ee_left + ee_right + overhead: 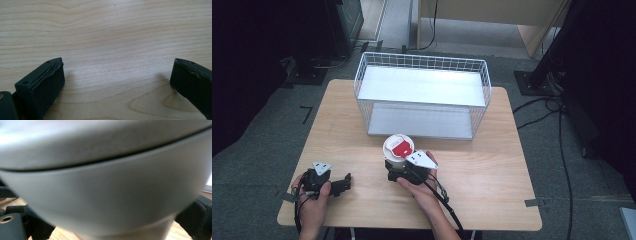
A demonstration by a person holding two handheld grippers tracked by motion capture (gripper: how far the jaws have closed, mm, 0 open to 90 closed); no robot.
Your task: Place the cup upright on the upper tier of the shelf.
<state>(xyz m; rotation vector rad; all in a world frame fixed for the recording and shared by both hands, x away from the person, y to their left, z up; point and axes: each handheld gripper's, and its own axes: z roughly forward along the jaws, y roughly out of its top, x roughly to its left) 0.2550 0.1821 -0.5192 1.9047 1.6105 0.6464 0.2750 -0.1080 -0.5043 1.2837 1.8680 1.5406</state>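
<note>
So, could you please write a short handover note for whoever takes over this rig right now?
Right gripper: shut on the white cup with the red-and-white lid, held near the table's middle, in front of the wire basket.
Left gripper: open, jaws wide apart, low over bare wood at the table's front left, holding nothing.
Done: cup is gripped.
Left: probably moving the cup into the basket, whose two shelves have nothing on them; which shelf is unclear. Watch the basket's front wire wall.
</note>
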